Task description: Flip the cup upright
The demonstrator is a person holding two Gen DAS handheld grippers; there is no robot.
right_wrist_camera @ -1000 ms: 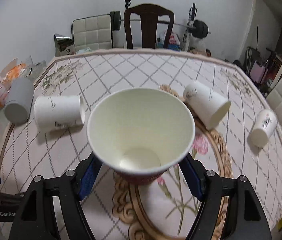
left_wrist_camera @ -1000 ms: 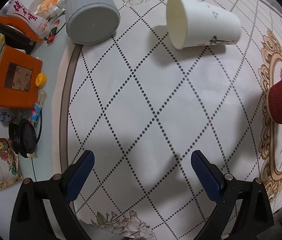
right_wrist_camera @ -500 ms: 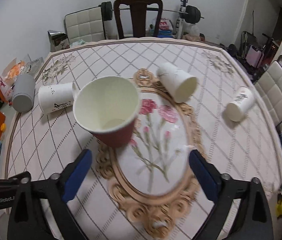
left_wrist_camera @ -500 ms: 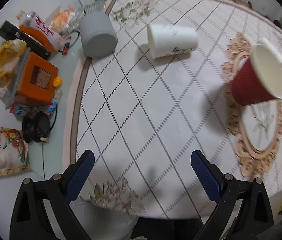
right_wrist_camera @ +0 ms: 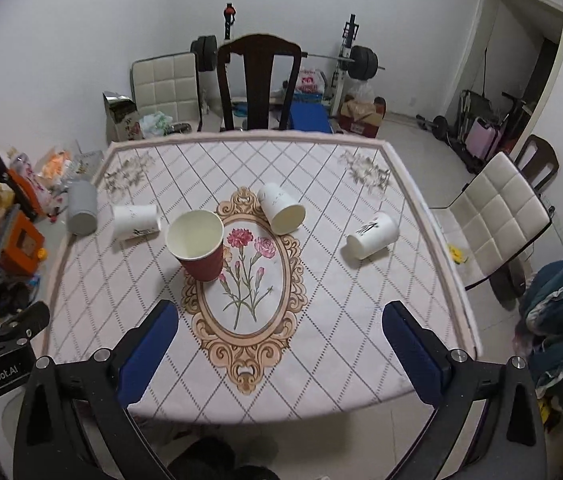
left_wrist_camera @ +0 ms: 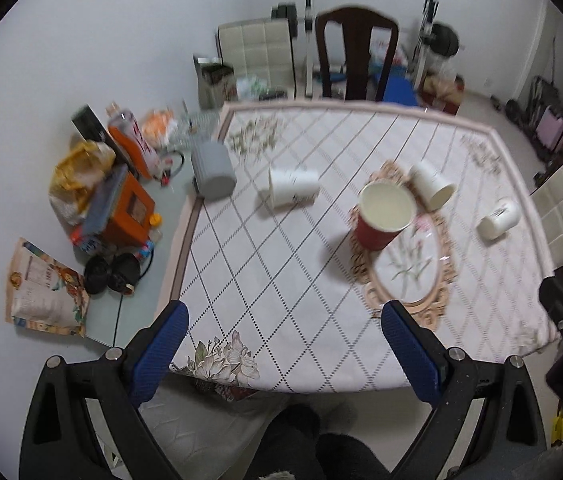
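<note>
A red paper cup (right_wrist_camera: pixel 198 249) with a cream inside stands upright on the patterned tablecloth (right_wrist_camera: pixel 321 320), at the left rim of the oval flower medallion; it also shows in the left wrist view (left_wrist_camera: pixel 383 216). My right gripper (right_wrist_camera: pixel 280 334) is open and empty, pulled back over the table's near edge. My left gripper (left_wrist_camera: pixel 284 336) is open and empty, also back at the near edge. Three white cups lie on their sides: one at the left (right_wrist_camera: pixel 136 222), one behind the medallion (right_wrist_camera: pixel 281 214), one at the right (right_wrist_camera: pixel 373 236).
A grey cylinder (right_wrist_camera: pixel 81 213) lies on its side at the table's left edge. Boxes, bags and headphones (left_wrist_camera: pixel 111 274) crowd the strip left of the cloth. A dark wooden chair (right_wrist_camera: pixel 259 80) stands at the far side, a white chair (right_wrist_camera: pixel 497 216) at the right.
My right gripper opened, let go of the red cup standing upright and drew back. My left gripper also drew back and tilted up from the table.
</note>
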